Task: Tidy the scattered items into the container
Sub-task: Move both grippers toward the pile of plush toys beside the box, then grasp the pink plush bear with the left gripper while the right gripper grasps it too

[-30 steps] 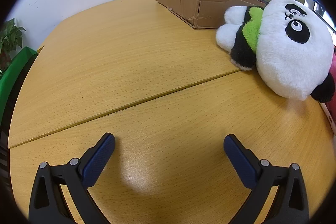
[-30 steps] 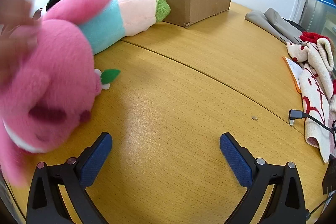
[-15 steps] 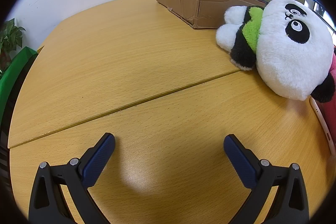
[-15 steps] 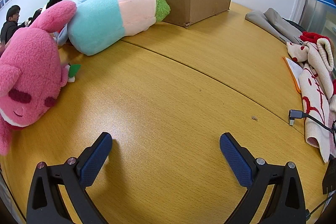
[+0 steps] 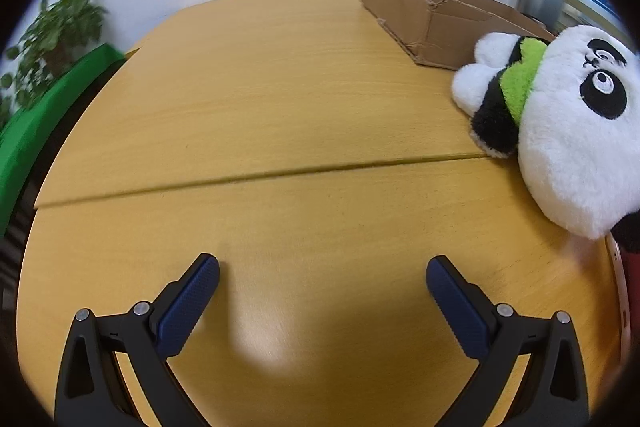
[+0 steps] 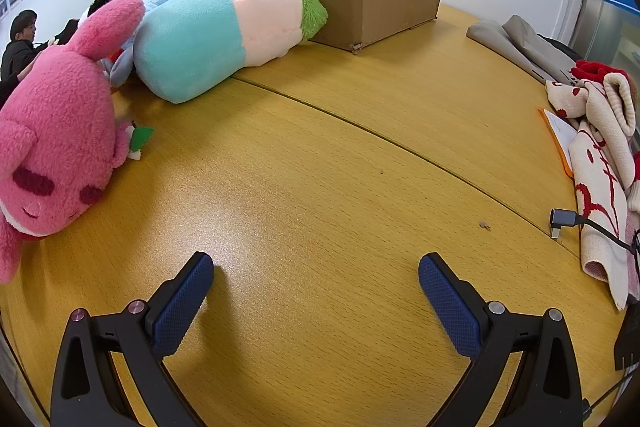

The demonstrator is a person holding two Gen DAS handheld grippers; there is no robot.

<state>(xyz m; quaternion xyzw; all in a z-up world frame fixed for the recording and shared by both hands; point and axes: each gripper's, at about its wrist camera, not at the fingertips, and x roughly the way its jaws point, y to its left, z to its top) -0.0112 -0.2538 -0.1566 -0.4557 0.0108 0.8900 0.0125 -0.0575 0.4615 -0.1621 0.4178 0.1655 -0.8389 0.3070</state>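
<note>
I see my left gripper (image 5: 322, 273) and right gripper (image 6: 316, 269) both spread wide over the bare wooden table (image 6: 320, 187); the panda plush (image 5: 568, 123) lies at the right, feet toward the far cardboard box (image 5: 436, 15). The pastel plush (image 6: 216, 31) lies lengthwise, its green end touching the box; the pink plush (image 6: 56, 135) sits near left; white wall behind.

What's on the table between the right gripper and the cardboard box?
Right wrist view: only bare wooden tabletop and its seam between the right gripper and the cardboard box.
</note>
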